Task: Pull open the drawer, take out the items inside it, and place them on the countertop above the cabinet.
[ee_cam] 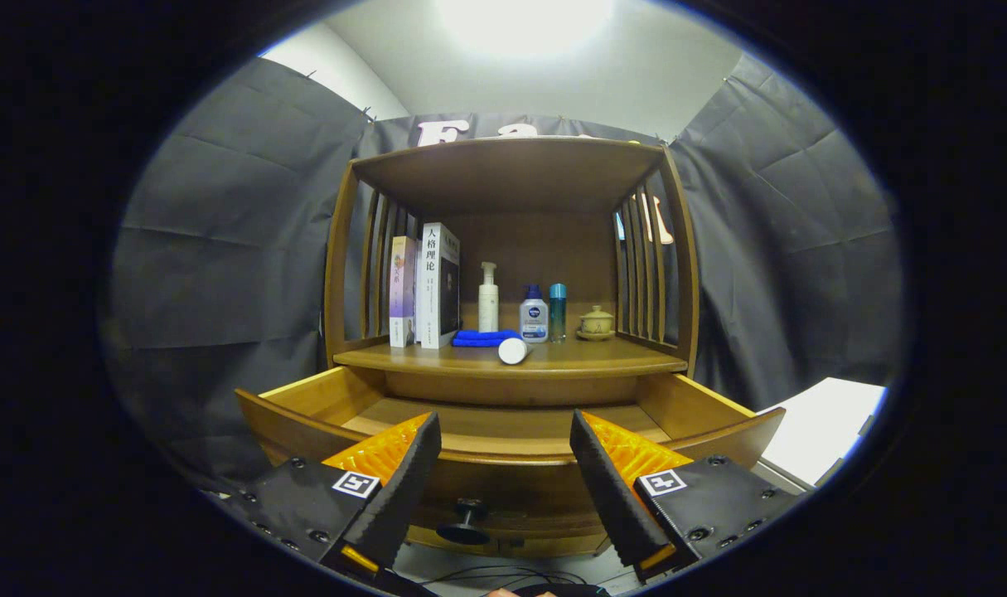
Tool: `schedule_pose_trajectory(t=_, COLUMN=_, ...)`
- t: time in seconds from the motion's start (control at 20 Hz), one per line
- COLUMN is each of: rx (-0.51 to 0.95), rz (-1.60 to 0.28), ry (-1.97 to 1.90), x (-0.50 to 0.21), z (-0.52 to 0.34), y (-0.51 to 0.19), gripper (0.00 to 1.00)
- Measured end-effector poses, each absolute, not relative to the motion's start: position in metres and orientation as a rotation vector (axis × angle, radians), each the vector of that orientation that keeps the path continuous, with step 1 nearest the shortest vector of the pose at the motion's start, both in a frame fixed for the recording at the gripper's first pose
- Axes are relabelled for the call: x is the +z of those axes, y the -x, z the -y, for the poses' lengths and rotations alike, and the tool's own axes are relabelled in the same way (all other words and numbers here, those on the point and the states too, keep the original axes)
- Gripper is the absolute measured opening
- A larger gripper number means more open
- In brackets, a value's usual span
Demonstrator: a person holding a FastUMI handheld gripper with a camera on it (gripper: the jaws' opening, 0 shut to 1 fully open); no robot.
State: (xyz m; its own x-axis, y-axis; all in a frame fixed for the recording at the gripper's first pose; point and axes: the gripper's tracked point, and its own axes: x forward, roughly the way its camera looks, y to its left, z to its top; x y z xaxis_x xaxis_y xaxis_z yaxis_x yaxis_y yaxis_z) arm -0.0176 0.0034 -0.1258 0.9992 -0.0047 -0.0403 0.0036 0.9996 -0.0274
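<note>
The wooden cabinet's drawer (321,398) stands pulled out toward me, and the part of its floor that I can see is bare wood. Its dark round knob (467,522) sits low on the front, between my fingers. My gripper (505,431) is open and holds nothing, its fingers spread over the drawer's front rim. On the countertop (602,358) above lie a folded blue cloth (485,337) and a white cylinder (513,351) on its side near the front edge.
The countertop also carries two upright books (427,286), a white pump bottle (488,298), a small blue-capped bottle (534,315), a teal bottle (558,312) and a lidded tea cup (596,323). Slatted side walls and a shelf board enclose it. A white surface (818,423) lies at the right.
</note>
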Motion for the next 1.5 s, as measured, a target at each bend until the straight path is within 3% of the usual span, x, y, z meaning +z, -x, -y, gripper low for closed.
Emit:
schedule_pose_trajectory(t=0.65, rx=-0.006, rz=-0.115, ry=0.062, x=-0.169, z=-0.028, y=0.034, gripper=0.98)
schedule_pose_trajectory(t=1.5, rx=-0.078, rz=-0.185, ry=0.068, x=-0.188, z=-0.022, y=0.004, gripper=0.98)
